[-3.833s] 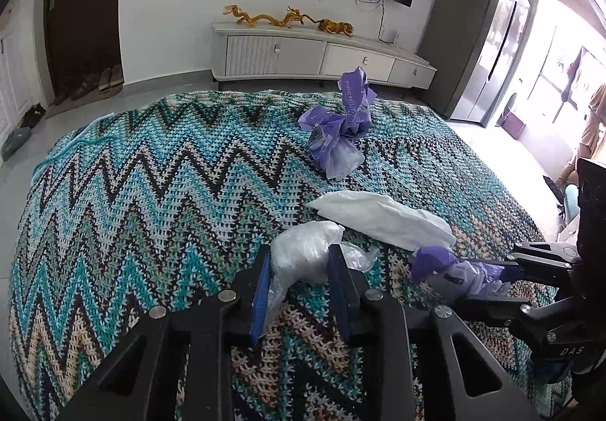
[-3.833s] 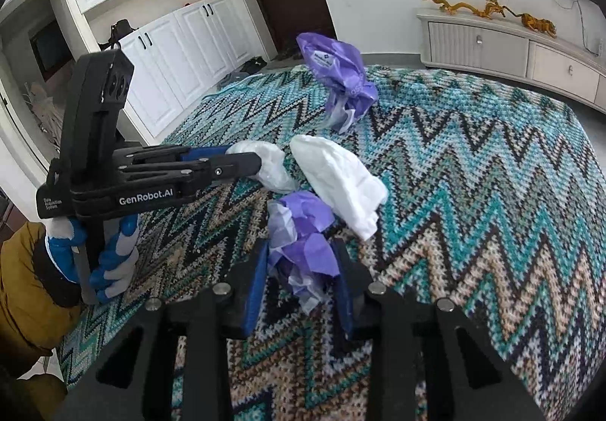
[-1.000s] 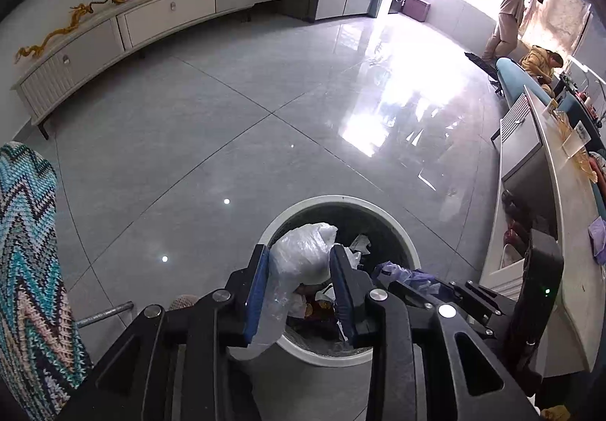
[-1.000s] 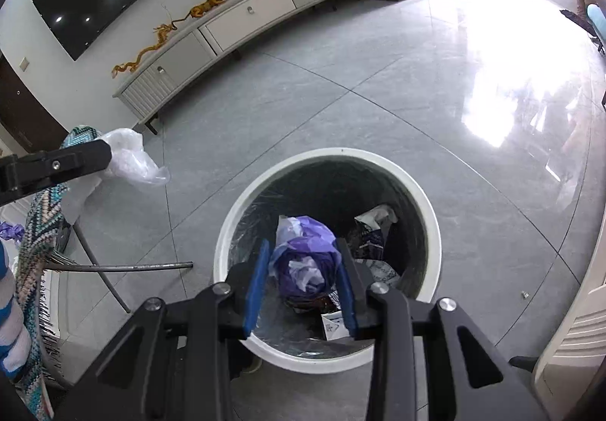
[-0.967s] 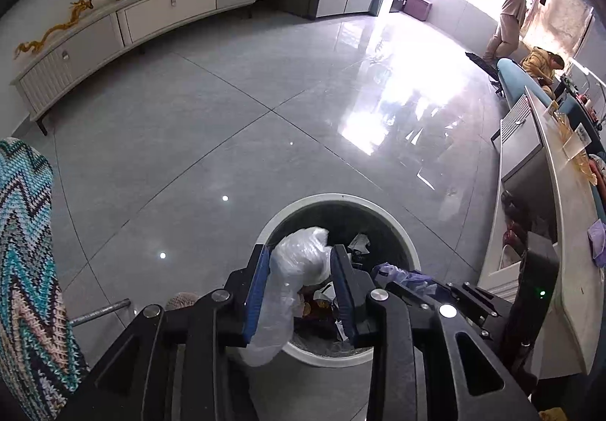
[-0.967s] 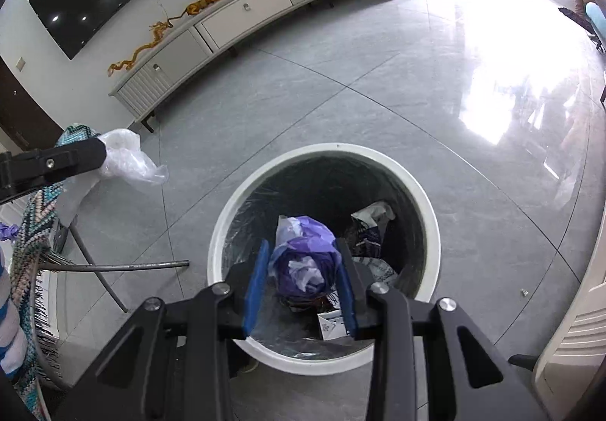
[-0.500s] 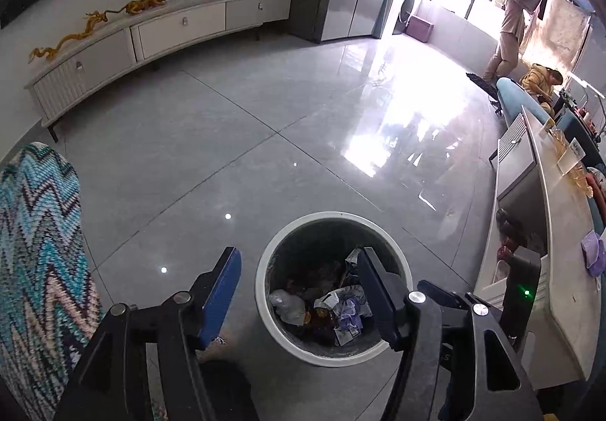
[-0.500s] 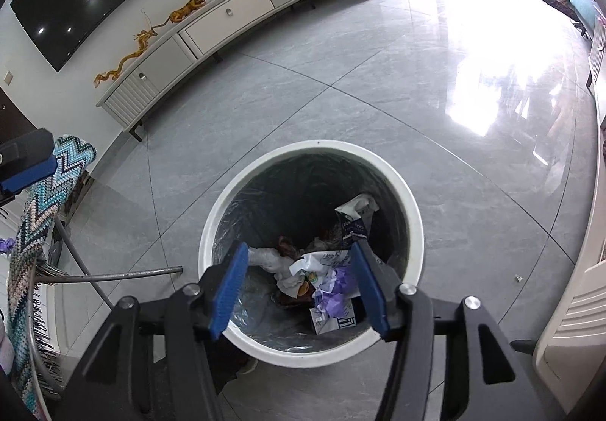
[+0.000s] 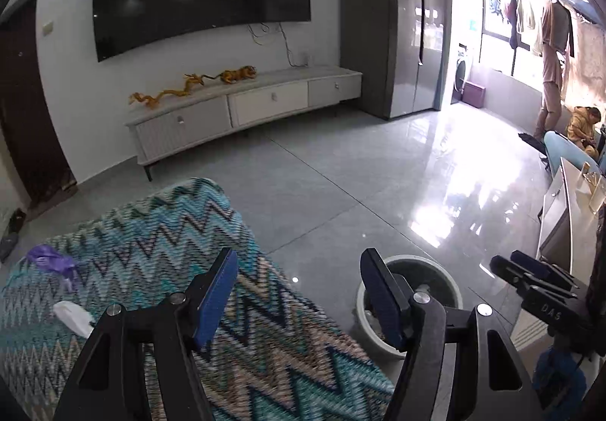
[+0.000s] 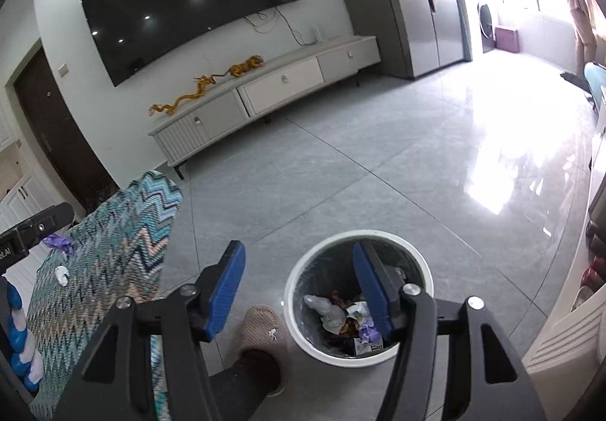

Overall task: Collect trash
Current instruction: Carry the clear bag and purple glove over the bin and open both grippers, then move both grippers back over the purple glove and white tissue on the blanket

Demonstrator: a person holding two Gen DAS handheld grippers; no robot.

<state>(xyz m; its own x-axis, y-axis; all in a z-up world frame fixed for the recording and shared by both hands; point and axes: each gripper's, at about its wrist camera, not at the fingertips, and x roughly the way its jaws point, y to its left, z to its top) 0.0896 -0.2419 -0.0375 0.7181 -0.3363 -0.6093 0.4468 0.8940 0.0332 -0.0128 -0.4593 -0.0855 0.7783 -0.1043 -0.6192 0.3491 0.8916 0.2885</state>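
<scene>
My left gripper is open and empty, above the edge of the zigzag blanket. A purple bag and a white tissue lie on the blanket at the left. My right gripper is open and empty above the floor beside the white trash bin. The bin holds a clear plastic bag, purple scraps and paper. The bin also shows in the left wrist view, and the right gripper shows there at the right edge. The blanket shows at the left in the right wrist view.
A slippered foot stands just left of the bin. A low TV cabinet and a tall grey cabinet line the far wall. A white counter runs along the right. Grey tiled floor lies between.
Both grippers have opened and dropped the clear bag and the purple bag into the bin. Both have since lifted and swung left, the left one back over the blanket.
</scene>
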